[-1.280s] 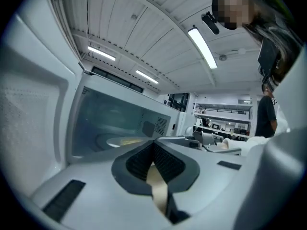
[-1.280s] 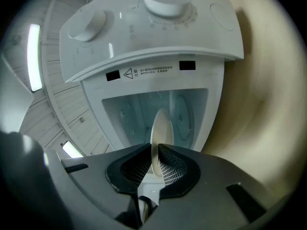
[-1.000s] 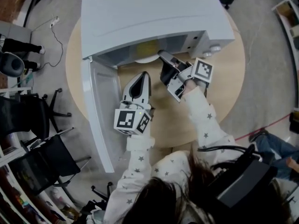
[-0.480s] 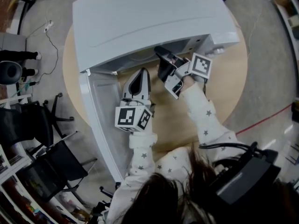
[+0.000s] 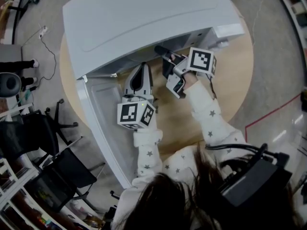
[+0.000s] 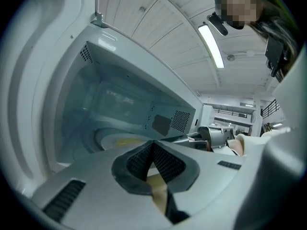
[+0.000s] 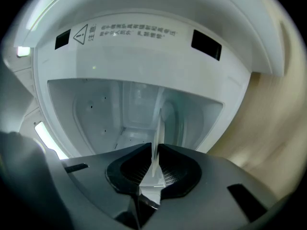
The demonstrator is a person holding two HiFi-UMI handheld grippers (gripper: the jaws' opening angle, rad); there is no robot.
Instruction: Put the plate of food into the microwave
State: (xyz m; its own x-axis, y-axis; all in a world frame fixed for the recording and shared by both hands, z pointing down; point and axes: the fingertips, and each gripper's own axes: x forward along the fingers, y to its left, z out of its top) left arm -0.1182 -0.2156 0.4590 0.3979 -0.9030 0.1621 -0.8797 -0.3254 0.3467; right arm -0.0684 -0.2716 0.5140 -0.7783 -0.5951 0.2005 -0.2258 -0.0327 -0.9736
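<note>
The white microwave (image 5: 144, 18) stands on a round wooden table (image 5: 232, 80) with its door (image 5: 103, 123) swung open to the left. My right gripper (image 5: 162, 52) reaches into the cavity, shut on the rim of the white plate (image 7: 158, 128), which shows edge-on between its jaws (image 7: 154, 150). In the left gripper view the plate (image 6: 120, 140) with yellow food lies on the cavity floor. My left gripper (image 5: 143, 68) hovers at the opening, shut and empty (image 6: 153, 145). From the head view the plate is hidden under the microwave top.
The open door blocks the left side of the table. Black office chairs (image 5: 29, 128) stand on the floor at the left. A red line (image 5: 273, 114) runs over the floor at the right. Bare tabletop lies to the right of my arms.
My right gripper has pushed the plate deeper into the cavity, so it no longer shows in the head view. My left gripper has edged up to the opening.
</note>
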